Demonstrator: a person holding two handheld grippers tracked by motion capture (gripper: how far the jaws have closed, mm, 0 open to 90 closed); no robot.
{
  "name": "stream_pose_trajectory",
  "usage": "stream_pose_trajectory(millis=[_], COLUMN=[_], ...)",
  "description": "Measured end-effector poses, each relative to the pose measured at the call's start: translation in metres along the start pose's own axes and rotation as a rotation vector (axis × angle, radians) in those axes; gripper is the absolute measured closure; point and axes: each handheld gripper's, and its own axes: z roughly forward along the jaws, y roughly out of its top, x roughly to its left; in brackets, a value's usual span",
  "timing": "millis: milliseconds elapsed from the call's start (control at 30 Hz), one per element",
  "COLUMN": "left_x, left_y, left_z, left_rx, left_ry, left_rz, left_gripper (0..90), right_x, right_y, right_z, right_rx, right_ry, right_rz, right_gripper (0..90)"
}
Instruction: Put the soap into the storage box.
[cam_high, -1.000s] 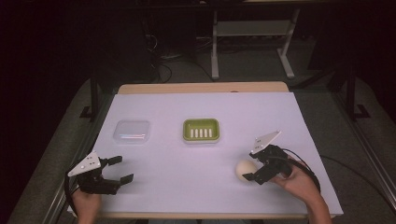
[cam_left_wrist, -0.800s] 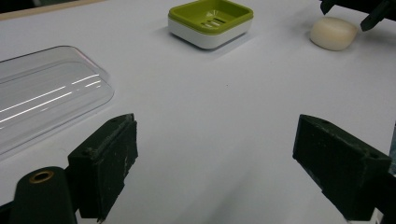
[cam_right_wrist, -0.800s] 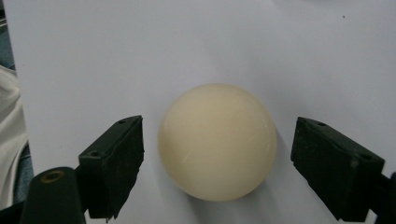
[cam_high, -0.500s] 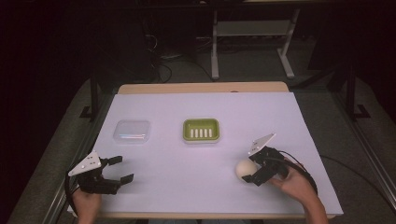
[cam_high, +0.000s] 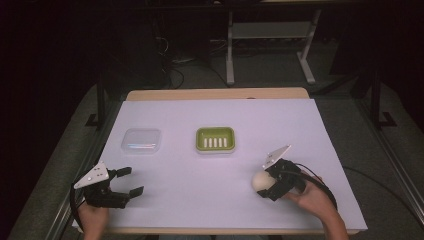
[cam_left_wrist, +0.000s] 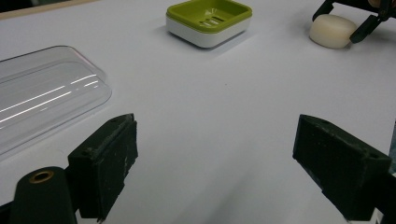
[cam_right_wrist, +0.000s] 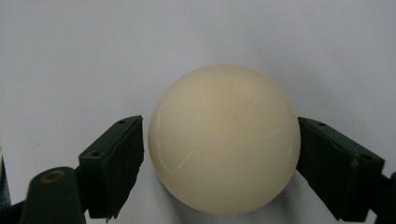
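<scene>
Soap (cam_high: 261, 181), a cream-coloured rounded bar, is seen lying on the tabletop (cam_high: 210, 190) at the near right, set between the jaws of the right claw (cam_high: 267, 186). In the right gripper view the soap (cam_right_wrist: 224, 140) is framed by the two black jaws: the right one appears to touch its side, while a thin gap is left at the left one, so the claw is judged nearly closed around the bar but not yet clamped. The step in hand is taken to be the grasp itself. A final squeeze is called for next, then a lift and a carry to the far left toward the green soap dish (cam_high: 215, 139), which stands near the middle of the tabletop; the bar's smooth, curved sides may let it slip if the pinch is off-centre.

The left claw (cam_high: 125, 181) is held wide open at the near left, with nothing between its jaws, and is kept low over the surface. A clear plastic lid (cam_high: 142, 140) is found to the left of the dish, well apart from it.

The tabletop is covered in plain white sheeting with a wooden edge at the far side. Beyond it, a dark room with a metal frame (cam_high: 270, 45) and cables on the floor is made out.
</scene>
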Motion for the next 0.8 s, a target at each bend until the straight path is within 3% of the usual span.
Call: stream_pose_trajectory(millis=[800], left_x=[0.0004], left_y=[0.0], left_z=[0.0001], left_rx=[0.004], left_ry=[-0.001], left_rz=[0.002], left_gripper=[13.3], right_x=[0.0022], right_y=[0.0024], right_z=[0.0075], right_rx=[0.03], right_ry=[-0.028], right_rz=[-0.019], right_gripper=[19.5])
